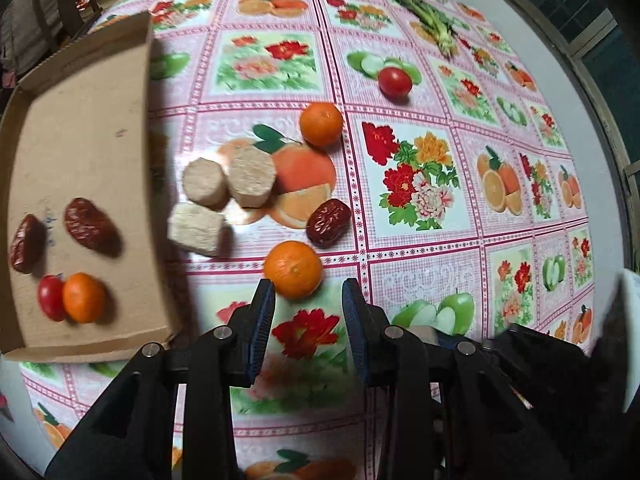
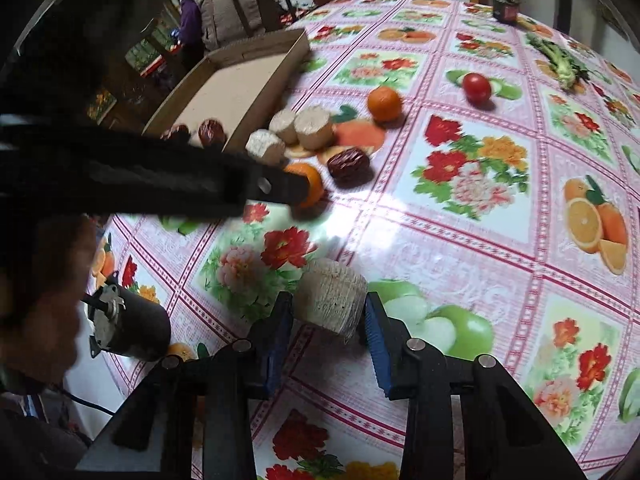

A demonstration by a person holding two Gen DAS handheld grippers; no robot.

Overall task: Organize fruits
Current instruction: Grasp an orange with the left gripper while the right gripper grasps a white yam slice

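While poised with jaws apart just near of the nearest tangerine (image 1: pixel 293 268), right of the cardboard tray (image 1: pixel 80 128), close left gripper (image 1: pixel 308 292) gently across its widest girth: light, soft-skinned, apt to roll.

Left claw (image 2: pixel 298 194) blurred, hiding half of near orange (image 2: pixel 312 184); tray (image 1: pixel 80 168) cut by frame edge.
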